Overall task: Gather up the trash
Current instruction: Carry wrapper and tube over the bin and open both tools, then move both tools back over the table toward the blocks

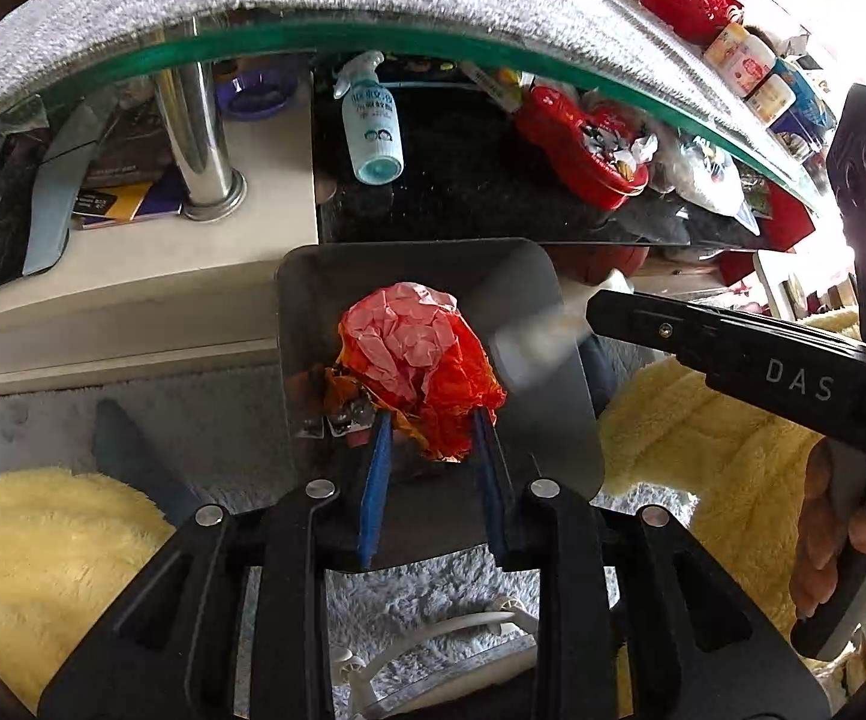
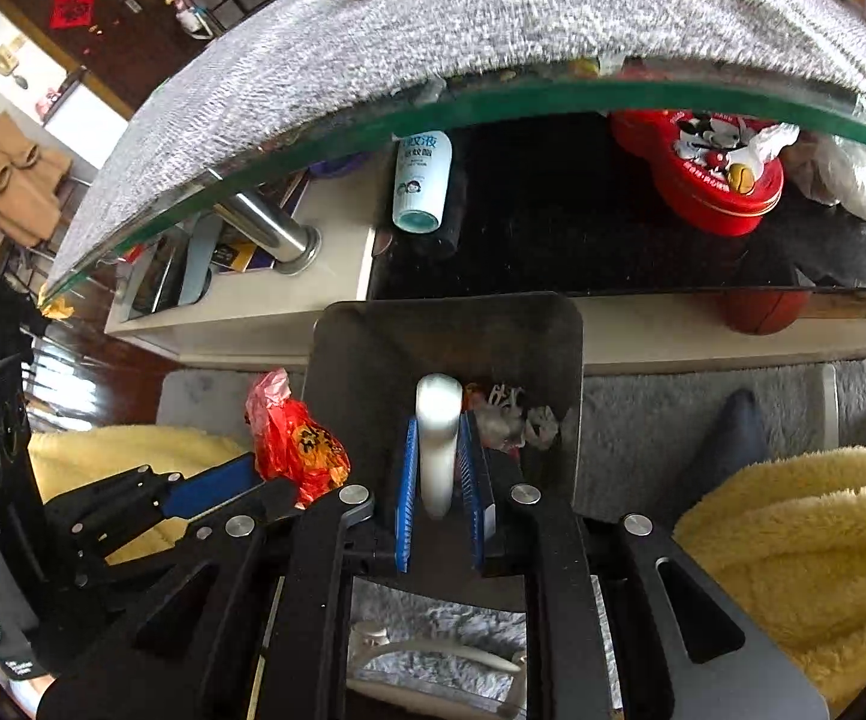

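left gripper (image 1: pixel 430 420): yours, blue pads clamped on crumpled red-orange plastic bag (image 1: pixel 418 360), pointing steeply down
bag position: over open metal bin (image 1: pixel 559 360); other scraps lie under it inside
right gripper (image 1: pixel 595 309): your other tool, comes in from the right, tip over the bin's right side, holding blurred white object (image 1: pixel 538 339); jaws not readable here
your hand (image 1: pixel 841 516): wraps the right tool's handle, lower right
bin surroundings: on grey shaggy rug (image 1: pixel 205 420), yellow fleece (image 1: pixel 43 546) either side
above: glass tabletop edge (image 1: pixel 325 42) under a grey cloth; spray bottle (image 1: pixel 373 126) and red tin (image 1: pixel 583 150) on the dark shelf beneath
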`<action>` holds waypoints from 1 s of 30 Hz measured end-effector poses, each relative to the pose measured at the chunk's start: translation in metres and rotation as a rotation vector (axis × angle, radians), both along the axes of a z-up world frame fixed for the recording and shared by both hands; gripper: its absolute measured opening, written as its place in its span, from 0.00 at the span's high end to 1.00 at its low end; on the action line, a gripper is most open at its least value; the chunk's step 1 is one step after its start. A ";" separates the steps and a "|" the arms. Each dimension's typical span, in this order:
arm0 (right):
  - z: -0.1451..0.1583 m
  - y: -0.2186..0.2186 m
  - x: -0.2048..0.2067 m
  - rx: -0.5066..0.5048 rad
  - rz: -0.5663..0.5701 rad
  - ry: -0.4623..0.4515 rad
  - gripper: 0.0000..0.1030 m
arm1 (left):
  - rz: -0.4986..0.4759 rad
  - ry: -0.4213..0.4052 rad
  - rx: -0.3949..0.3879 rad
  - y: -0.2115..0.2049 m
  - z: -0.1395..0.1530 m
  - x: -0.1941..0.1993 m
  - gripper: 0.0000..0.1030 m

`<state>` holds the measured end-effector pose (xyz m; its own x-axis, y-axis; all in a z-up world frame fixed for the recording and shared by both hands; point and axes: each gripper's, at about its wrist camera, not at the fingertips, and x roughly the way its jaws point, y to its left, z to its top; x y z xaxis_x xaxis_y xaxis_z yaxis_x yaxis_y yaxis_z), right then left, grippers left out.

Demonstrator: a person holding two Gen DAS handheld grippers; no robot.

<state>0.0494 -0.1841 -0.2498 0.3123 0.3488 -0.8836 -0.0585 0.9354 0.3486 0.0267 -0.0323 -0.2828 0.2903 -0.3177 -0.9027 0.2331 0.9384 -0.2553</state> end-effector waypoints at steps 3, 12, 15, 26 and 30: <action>-0.001 -0.001 0.003 -0.005 -0.003 0.004 0.83 | -0.004 0.006 0.010 -0.001 -0.003 0.002 0.70; 0.001 -0.006 0.009 0.005 -0.024 0.009 0.50 | 0.003 -0.011 0.039 0.003 0.002 0.007 0.39; 0.008 -0.011 0.011 -0.001 -0.041 -0.009 0.32 | 0.016 -0.018 0.034 0.006 0.007 0.010 0.32; 0.086 -0.044 0.031 -0.004 -0.118 -0.192 0.06 | 0.074 -0.164 0.006 0.021 0.081 0.035 0.08; 0.112 -0.058 0.055 -0.023 -0.149 -0.244 0.06 | 0.087 -0.204 -0.011 0.021 0.104 0.051 0.08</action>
